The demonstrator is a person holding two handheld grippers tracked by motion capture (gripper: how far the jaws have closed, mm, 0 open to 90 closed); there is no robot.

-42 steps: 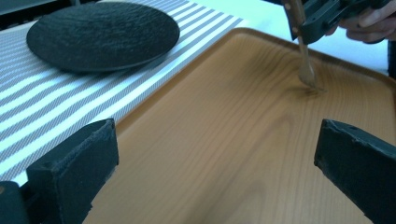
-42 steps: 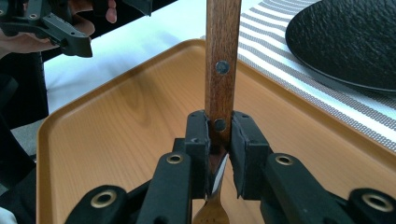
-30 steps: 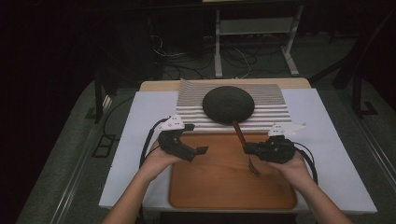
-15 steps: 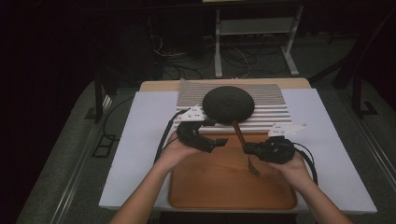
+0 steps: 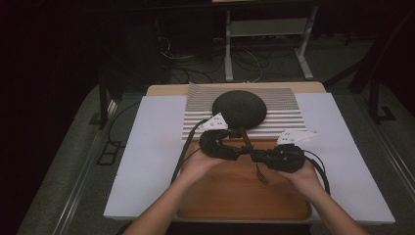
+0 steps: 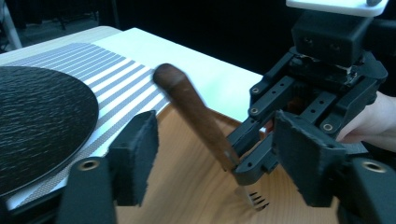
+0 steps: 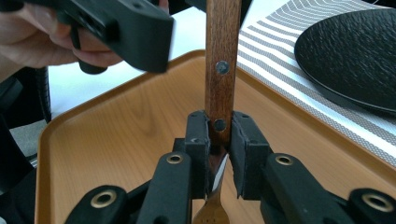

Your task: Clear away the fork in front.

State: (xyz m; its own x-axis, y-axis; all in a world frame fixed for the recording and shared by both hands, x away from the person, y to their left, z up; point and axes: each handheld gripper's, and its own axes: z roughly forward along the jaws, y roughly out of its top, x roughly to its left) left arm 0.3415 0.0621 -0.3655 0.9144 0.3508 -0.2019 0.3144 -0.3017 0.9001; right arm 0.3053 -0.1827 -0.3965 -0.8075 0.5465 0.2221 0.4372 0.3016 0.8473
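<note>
Wooden-handled fork [image 7: 221, 70]: the right gripper [image 7: 219, 161] is pinching it at the lower rivet of the handle, tines hanging over the orange-brown tray [image 5: 230, 193], handle rising toward the black plate [image 5: 239, 108] on the striped placemat [image 5: 288, 113]. The left gripper [image 6: 215, 154] is closing in, its jaws still spread on either side of the handle, pads apart from the wood.

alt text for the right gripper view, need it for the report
The right gripper is shut on the lower end of a wooden-handled fork, whose riveted handle rises up the middle of the frame above an orange tray. At upper left the left gripper reaches toward the handle, jaws closing in; a black plate sits on a striped mat at right.
</note>
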